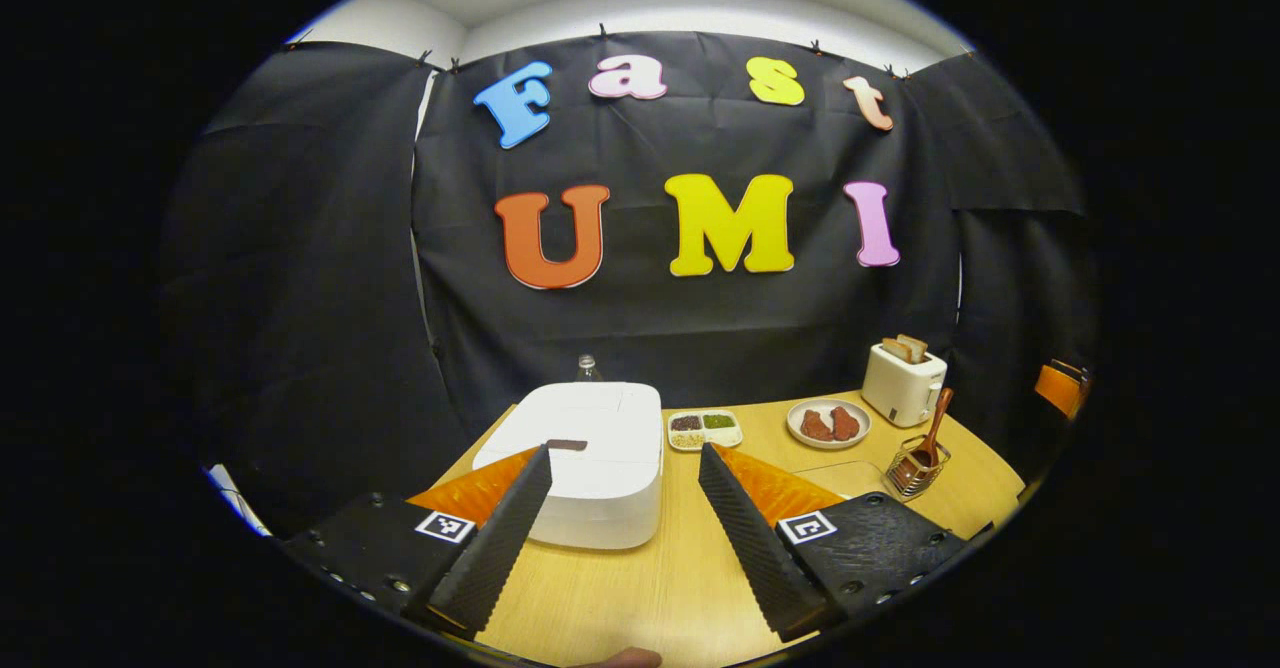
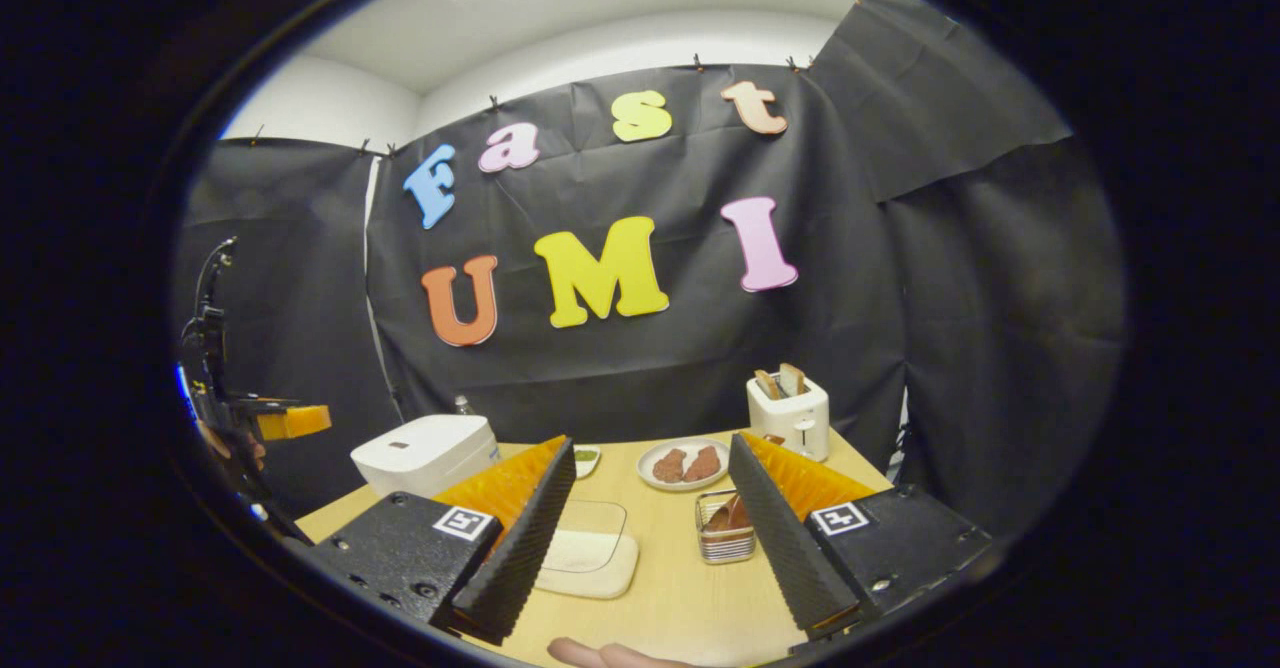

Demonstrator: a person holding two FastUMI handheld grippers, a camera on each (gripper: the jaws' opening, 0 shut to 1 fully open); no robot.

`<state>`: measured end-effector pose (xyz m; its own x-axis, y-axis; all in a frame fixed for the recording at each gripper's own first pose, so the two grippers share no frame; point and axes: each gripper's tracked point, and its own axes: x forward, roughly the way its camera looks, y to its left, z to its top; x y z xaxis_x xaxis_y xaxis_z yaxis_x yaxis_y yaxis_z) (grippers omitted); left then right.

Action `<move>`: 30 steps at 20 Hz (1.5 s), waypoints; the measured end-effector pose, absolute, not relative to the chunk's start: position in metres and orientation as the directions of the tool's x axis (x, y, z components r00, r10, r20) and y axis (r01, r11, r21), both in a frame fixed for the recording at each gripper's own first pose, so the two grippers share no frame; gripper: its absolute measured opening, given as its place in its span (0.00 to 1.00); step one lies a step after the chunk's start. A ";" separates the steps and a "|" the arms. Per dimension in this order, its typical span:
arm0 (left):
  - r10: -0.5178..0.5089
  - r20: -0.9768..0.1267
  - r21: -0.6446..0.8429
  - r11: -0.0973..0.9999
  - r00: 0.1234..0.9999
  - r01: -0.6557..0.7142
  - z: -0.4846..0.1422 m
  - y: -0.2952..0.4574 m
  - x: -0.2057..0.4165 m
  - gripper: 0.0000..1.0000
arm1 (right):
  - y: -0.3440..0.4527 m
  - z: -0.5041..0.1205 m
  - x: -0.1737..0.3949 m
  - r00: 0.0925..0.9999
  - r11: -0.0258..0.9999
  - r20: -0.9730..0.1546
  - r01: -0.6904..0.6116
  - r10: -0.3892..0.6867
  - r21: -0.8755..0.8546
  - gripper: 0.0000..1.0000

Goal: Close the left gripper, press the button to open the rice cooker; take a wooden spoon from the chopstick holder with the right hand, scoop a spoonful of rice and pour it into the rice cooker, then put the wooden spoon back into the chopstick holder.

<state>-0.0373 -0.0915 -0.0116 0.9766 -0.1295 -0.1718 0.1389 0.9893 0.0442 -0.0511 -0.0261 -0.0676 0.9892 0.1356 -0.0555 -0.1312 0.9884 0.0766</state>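
Left gripper view: the left hand-held gripper [image 1: 625, 458] is hanging above the desk [image 1: 650, 588] with its fingers spread apart, facing the white rice cooker [image 1: 590, 458], and is not touching it. The cooker's lid is sitting flat and shut, so the button press is not yet done; the fingers are yet to come together for it. The wooden spoon [image 1: 935, 428] is standing tilted in the wire chopstick holder [image 1: 915, 468], far right on the desk, just in front of the toaster [image 1: 903, 383].

Right gripper view: the right hand-held gripper [image 2: 650, 448] is also standing apart, holding nothing, with the chopstick holder [image 2: 725, 528] lying between its fingers farther off. A lidded container [image 2: 585, 553], possibly the rice, is sitting near the front edge; contents cannot be told.

Judgement: the task is sitting at its very start. Everything is outstanding: closing, pressing, taking the spoon, scooping, pouring, returning.
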 end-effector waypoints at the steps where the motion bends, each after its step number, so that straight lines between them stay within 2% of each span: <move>1: -0.136 -0.163 0.032 0.989 0.977 0.143 -0.015 -0.100 -0.050 0.95 | -0.024 -0.071 -0.055 0.988 0.987 -0.056 -0.143 0.147 0.069 1.00; 2: -0.131 -0.146 0.034 0.990 0.981 0.137 -0.019 -0.103 -0.063 0.94 | -0.027 -0.073 -0.060 0.989 0.989 -0.056 -0.134 0.138 0.068 0.93; 3: -0.133 -0.127 0.039 0.990 0.983 0.139 -0.022 -0.104 -0.077 0.95 | -0.034 -0.076 -0.062 0.991 0.990 -0.056 -0.117 0.121 0.072 0.92; 4: -0.133 -0.105 0.056 0.989 0.986 0.139 -0.023 -0.106 -0.090 0.95 | -0.038 -0.078 -0.068 0.993 0.991 -0.046 -0.106 0.110 0.079 0.92; 5: -0.127 -0.084 0.075 0.988 0.988 0.134 -0.027 -0.107 -0.102 0.95 | -0.039 -0.084 -0.056 0.994 0.992 -0.046 -0.091 0.095 0.087 1.00; 6: -0.120 -0.063 0.097 0.987 0.991 0.126 -0.028 -0.107 -0.115 0.95 | -0.042 -0.088 -0.061 0.996 0.993 -0.047 -0.076 0.080 0.089 0.92; 7: -0.106 -0.030 0.112 0.988 0.994 0.109 -0.026 -0.104 -0.126 0.96 | -0.043 -0.090 -0.067 0.997 0.994 -0.049 -0.060 0.065 0.092 1.00; 9: -0.111 0.021 0.110 0.988 0.994 0.109 -0.023 -0.108 -0.149 0.95 | -0.035 -0.086 -0.083 0.998 0.995 -0.023 -0.064 0.066 0.071 1.00; 11: -0.141 0.025 0.090 0.986 0.990 0.138 -0.034 -0.119 -0.165 0.95 | -0.023 -0.081 -0.103 0.995 0.994 0.018 -0.097 0.096 0.043 1.00; 12: -0.140 0.035 0.084 0.987 0.989 0.137 -0.036 -0.119 -0.171 0.95 | -0.018 -0.080 -0.111 0.994 0.994 0.034 -0.105 0.104 0.028 0.92; 13: -0.143 0.046 0.083 0.987 0.989 0.138 -0.035 -0.119 -0.176 0.96 | -0.015 -0.080 -0.116 0.993 0.994 0.047 -0.106 0.106 0.010 0.92; 14: -0.156 0.053 0.089 0.985 0.986 0.151 -0.037 -0.124 -0.181 0.96 | -0.012 -0.080 -0.120 0.993 0.994 0.054 -0.106 0.106 -0.007 1.00; 15: -0.172 0.059 0.094 0.982 0.983 0.166 -0.039 -0.129 -0.188 0.95 | -0.007 -0.080 -0.125 0.992 0.993 0.059 -0.113 0.114 -0.023 1.00; 17: -0.184 0.080 0.094 0.980 0.980 0.176 -0.033 -0.134 -0.194 0.96 | 0.002 -0.077 -0.133 0.989 0.991 0.075 -0.122 0.126 -0.053 1.00; 18: -0.185 0.095 0.092 0.980 0.978 0.176 -0.029 -0.135 -0.197 0.95 | 0.005 -0.076 -0.137 0.988 0.990 0.083 -0.127 0.132 -0.060 0.92; 19: -0.184 0.121 0.089 0.981 0.975 0.174 -0.023 -0.136 -0.200 0.96 | 0.010 -0.078 -0.142 0.985 0.988 0.090 -0.139 0.144 -0.065 1.00; 23: -0.207 0.116 0.107 0.975 0.971 0.195 -0.031 -0.149 -0.197 0.95 | 0.022 -0.086 -0.145 0.982 0.985 0.099 -0.151 0.160 -0.088 1.00; 28: -0.117 0.087 0.115 0.988 0.989 0.106 -0.040 -0.126 -0.183 0.96 | 0.031 -0.093 -0.137 0.984 0.980 0.086 -0.143 0.156 -0.134 1.00; 29: -0.102 0.095 0.107 0.990 0.990 0.091 -0.036 -0.122 -0.184 0.96 | 0.031 -0.098 -0.135 0.985 0.981 0.074 -0.145 0.155 -0.131 0.93; 30: -0.097 0.101 0.093 0.992 0.990 0.088 -0.036 -0.122 -0.183 0.96 | 0.032 -0.102 -0.134 0.985 0.981 0.064 -0.152 0.161 -0.121 1.00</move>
<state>-0.1831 -0.1219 -0.0355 0.9901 -0.0971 0.1012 0.0878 0.9918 0.0933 -0.1344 0.0325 -0.1016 0.9849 0.1609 0.0639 -0.1524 0.9809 -0.1206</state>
